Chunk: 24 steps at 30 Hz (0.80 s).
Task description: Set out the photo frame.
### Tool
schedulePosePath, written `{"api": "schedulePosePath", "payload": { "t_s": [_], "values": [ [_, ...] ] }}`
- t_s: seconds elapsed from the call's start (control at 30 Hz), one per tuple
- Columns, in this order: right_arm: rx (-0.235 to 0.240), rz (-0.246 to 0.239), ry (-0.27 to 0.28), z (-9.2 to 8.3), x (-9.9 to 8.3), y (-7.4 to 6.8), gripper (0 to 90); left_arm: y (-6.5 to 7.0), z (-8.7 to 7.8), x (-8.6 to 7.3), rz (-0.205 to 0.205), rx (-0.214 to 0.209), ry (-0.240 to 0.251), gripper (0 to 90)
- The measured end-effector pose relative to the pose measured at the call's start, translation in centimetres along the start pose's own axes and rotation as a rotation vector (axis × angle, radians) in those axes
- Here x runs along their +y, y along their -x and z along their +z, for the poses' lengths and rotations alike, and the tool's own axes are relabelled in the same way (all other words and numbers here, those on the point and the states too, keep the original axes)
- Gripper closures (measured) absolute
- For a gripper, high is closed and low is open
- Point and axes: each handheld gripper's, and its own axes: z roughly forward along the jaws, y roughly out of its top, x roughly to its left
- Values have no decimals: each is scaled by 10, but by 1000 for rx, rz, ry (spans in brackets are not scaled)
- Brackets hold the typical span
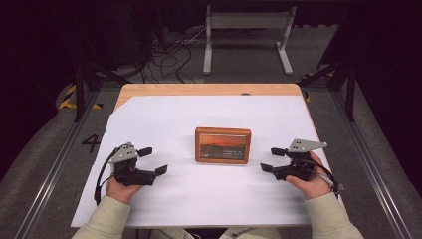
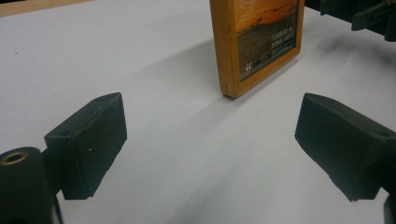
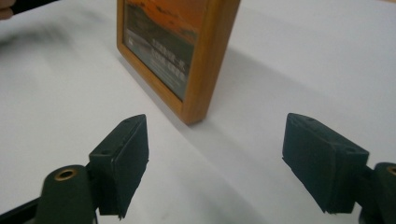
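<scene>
Wood frames the one thing between the two grippers: a small rectangular picture frame of honey-coloured wood (image 1: 222,145) standing near the middle of a white paper sheet (image 1: 199,199) that covers most of a light wooden table (image 1: 209,89). Its long axis runs left to right across the table, parallel to the person's edge, and its glazed face points toward the person, leaning slightly back. Behind the glass sits a print of an orange sunset sky over dark ground, with a band of pale lettering across the lower part; in the left gripper view the frame (image 2: 254,44) shows that lettering and a small mark at the lower corner, but none of it is sharp enough to read. In the right gripper view the same frame (image 3: 180,51) is seen from its other end, one corner resting on the paper, the writing again blurred.

Left gripper (image 1: 152,160), black and held in the person's left hand (image 1: 119,188), rests low on the sheet, well apart from the frame's left end, jaws spread wide with nothing between them. Right gripper (image 1: 272,159), in the right hand (image 1: 312,185), lies near the frame's right end without touching it, jaws likewise spread and empty, both grippers aimed inward at the frame.
</scene>
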Motion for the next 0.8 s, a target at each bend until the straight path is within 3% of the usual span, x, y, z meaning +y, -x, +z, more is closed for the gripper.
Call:
{"api": "schedulePosePath", "payload": {
  "t_s": [0.23, 0.43, 0.8],
  "values": [
    [-18, 26, -23, 2, -18, 8, 225, 0, -1, -2, -1, -5, 3, 94],
    [-20, 8, -71, 10, -22, 6, 215, 1, 0, -3, -1, -9, -1, 94],
    [-35, 17, -64, 10, -21, 5, 173, 0, 1, -2, 4, -11, 3, 94]
  ]
}}
